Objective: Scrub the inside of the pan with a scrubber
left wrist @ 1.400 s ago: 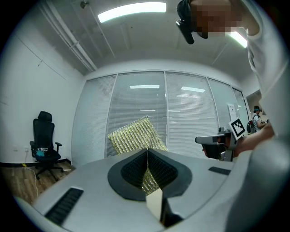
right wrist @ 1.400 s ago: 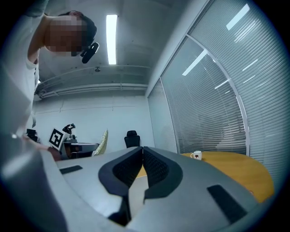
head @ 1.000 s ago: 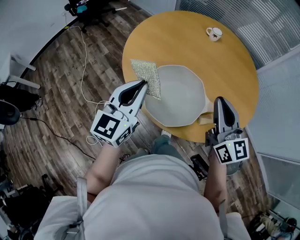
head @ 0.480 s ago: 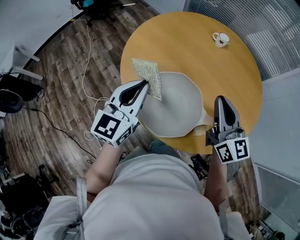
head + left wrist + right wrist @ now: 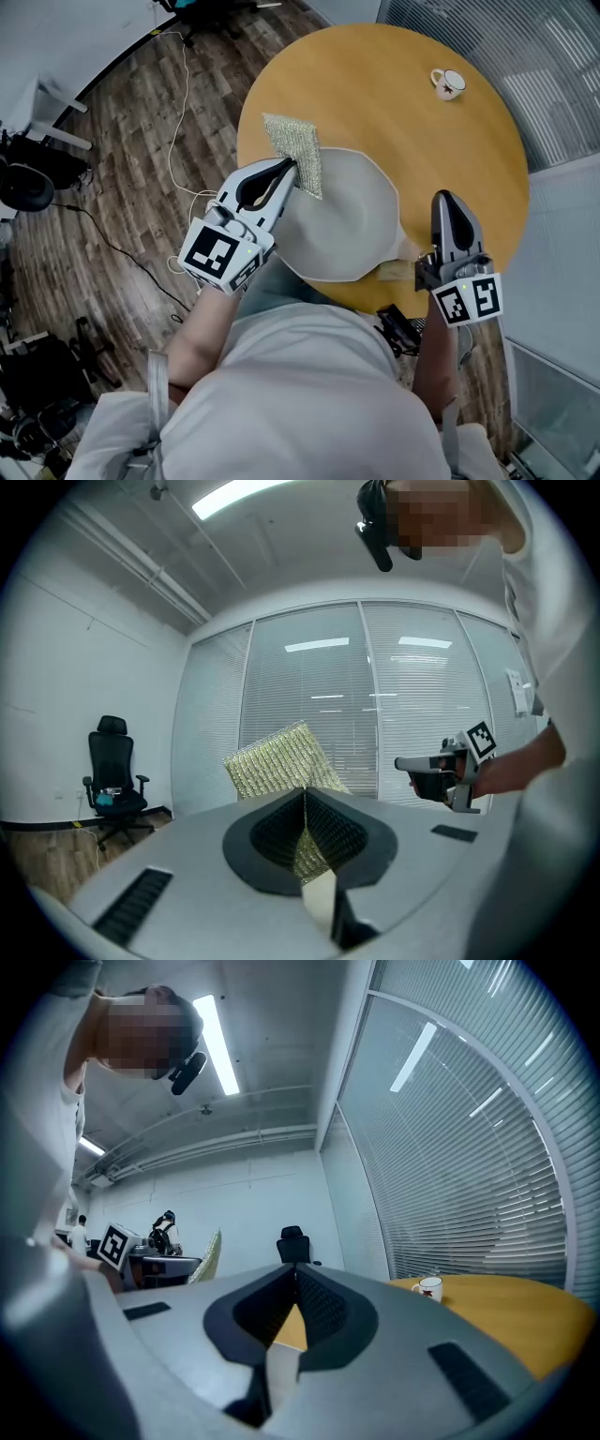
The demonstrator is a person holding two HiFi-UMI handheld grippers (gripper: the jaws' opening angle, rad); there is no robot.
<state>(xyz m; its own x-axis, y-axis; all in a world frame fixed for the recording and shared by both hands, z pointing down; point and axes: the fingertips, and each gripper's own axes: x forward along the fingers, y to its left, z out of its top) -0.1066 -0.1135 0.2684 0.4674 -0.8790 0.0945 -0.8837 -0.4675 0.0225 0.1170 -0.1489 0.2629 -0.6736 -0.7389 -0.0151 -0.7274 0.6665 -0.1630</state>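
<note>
A pale grey pan [image 5: 342,220] with a light wooden handle [image 5: 394,271] lies on the round wooden table [image 5: 412,141], near its front edge. My left gripper [image 5: 292,170] is shut on a yellow-green mesh scrubber [image 5: 295,150], which stands over the pan's left rim. That scrubber [image 5: 278,757] sticks up between the left gripper [image 5: 305,797] jaws. My right gripper [image 5: 448,199] hovers at the pan's right with jaws shut; the handle's end runs under its body. Nothing shows clamped in the right gripper [image 5: 295,1277].
A small white mug [image 5: 448,82] stands at the table's far right. Wood floor with cables [image 5: 178,141] and an office chair [image 5: 111,785] lies to the left. Blinds on a glass wall [image 5: 469,1176] close the right side.
The pan sits a little further left and nearer the table's front edge relative to the mug. Both grippers shifted slightly with it, and their jaws look the same.
</note>
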